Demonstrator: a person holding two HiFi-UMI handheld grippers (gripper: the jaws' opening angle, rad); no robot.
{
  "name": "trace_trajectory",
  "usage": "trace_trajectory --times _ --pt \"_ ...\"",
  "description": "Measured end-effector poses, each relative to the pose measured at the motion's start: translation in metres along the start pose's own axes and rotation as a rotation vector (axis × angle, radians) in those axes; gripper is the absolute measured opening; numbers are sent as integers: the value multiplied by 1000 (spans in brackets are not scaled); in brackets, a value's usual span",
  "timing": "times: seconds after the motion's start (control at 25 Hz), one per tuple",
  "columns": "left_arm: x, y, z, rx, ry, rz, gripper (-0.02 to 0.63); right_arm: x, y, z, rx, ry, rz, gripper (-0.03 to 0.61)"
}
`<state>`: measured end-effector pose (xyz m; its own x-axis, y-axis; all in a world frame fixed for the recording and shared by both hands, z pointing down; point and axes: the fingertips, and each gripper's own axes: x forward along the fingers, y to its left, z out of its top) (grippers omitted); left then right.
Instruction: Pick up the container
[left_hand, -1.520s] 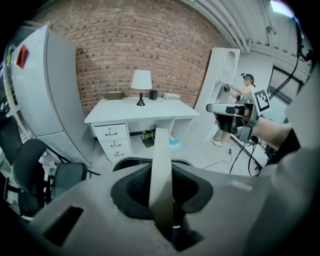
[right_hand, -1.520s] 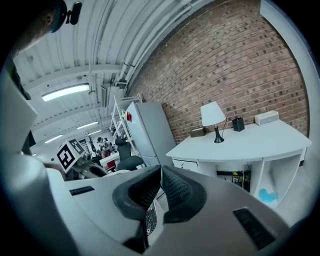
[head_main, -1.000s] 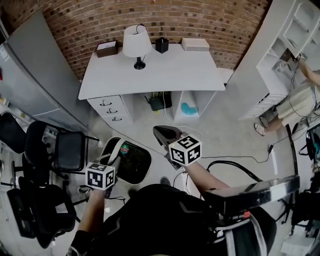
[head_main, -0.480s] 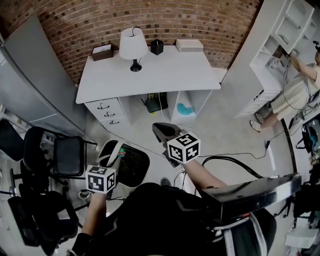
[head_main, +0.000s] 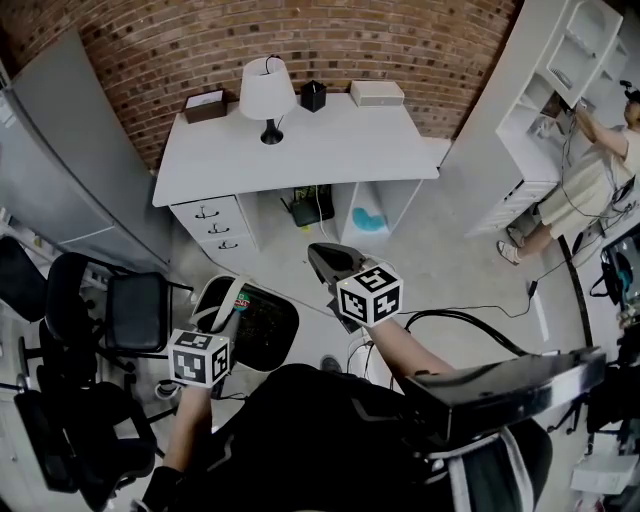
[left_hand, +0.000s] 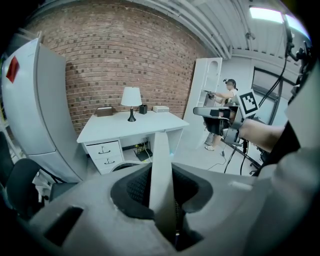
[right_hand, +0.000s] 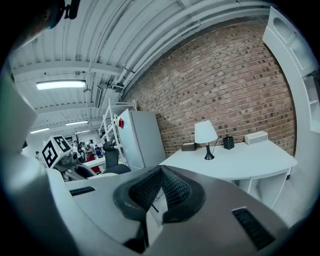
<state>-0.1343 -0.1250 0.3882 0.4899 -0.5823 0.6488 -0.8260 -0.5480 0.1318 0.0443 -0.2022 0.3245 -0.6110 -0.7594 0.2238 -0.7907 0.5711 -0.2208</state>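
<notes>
The left gripper is clamped on the pale wall of the container. Its own view shows that wall only as an upright strip pinched between the dark ribbed pads. The head view adds the container's whole dark opening with its white rim, just ahead of that gripper, and a small green and red thing inside near the gripped edge. No view settles whether the container is off the floor. The right gripper is closed on nothing, its pads meeting at the tips, and is held beside the container without touching it. Beyond both grippers a white desk with a lamp stands against a brick wall. Far off on the right gripper's side, a person reaches into white shelving.
</notes>
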Motion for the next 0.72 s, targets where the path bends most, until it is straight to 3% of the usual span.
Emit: trace_trajectory --times 0.72 --pt "-12 -12 -14 9 -27 -28 83 -11 19 -8 -30 -7 -10 8"
